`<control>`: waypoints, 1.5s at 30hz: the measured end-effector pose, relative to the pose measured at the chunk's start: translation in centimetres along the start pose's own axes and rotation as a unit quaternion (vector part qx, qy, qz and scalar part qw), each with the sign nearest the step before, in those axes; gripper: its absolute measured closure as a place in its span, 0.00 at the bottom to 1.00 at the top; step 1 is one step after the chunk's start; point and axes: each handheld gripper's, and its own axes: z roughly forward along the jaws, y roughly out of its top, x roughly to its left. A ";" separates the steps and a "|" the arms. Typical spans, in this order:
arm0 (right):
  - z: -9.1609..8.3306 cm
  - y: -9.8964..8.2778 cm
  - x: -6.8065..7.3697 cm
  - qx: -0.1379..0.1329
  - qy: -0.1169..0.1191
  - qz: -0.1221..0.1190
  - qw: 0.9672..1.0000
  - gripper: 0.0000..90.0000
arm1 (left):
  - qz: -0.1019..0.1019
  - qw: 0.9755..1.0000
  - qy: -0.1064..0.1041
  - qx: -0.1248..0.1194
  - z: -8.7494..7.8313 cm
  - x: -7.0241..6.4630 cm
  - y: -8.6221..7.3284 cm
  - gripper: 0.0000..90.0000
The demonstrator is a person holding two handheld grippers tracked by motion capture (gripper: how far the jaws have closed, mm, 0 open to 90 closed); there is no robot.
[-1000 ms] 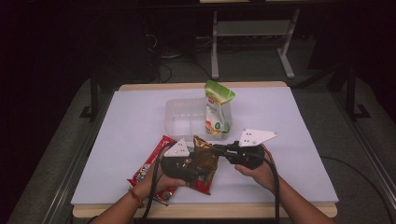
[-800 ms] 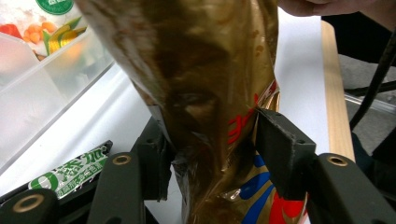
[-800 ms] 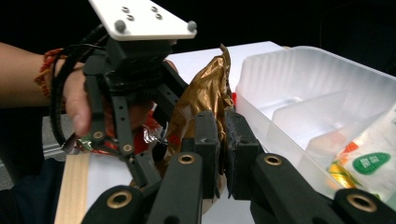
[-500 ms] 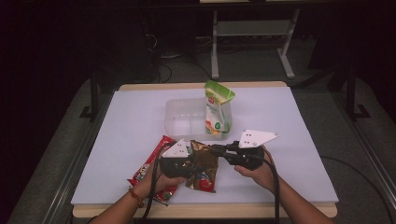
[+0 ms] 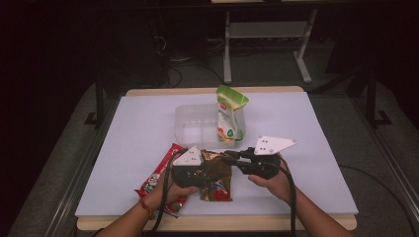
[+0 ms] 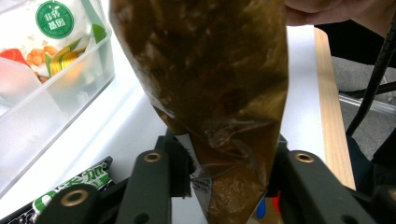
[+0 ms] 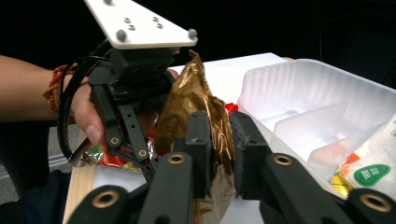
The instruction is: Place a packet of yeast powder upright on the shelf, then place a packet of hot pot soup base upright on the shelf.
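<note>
A crinkled golden-brown foil snack bag (image 5: 217,183) hangs between my two grippers over the table's near edge. My left gripper (image 5: 207,170) has just been closing and is shut on it. In the left gripper view the bag (image 6: 201,70) rises from between the pads of the left gripper (image 6: 229,154). My right gripper (image 5: 228,157) faces it from the right. Its jaws have just been opening and now stand slightly apart. In the right gripper view the bag's (image 7: 187,102) crumpled edge lies between the fingertips of the right gripper (image 7: 222,133).
A clear divided plastic container (image 5: 190,129) sits mid-table with a green-and-white pouch (image 5: 230,116) standing in its right end. A red snack bar wrapper (image 5: 160,180) lies under my left hand. The wooden table edge (image 5: 222,223) is close below.
The left jaws have narrowed onto the foil bag, and the right jaws have parted a little around its edge. Both hands have stayed where they were.
</note>
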 end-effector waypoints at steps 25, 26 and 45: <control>-7.2 -4.6 -3.0 0.112 -0.152 0.020 0.982 0.35 | -0.034 0.994 0.076 -0.069 -4.2 0.9 1.4 0.78; -7.7 -4.9 -3.2 0.108 -0.165 0.023 0.980 0.35 | -0.036 0.993 0.085 -0.072 -4.5 1.0 1.5 0.78; -9.2 -7.2 -4.1 0.101 -0.230 0.044 0.967 0.29 | -0.085 0.976 0.180 -0.090 -6.1 3.8 3.2 0.78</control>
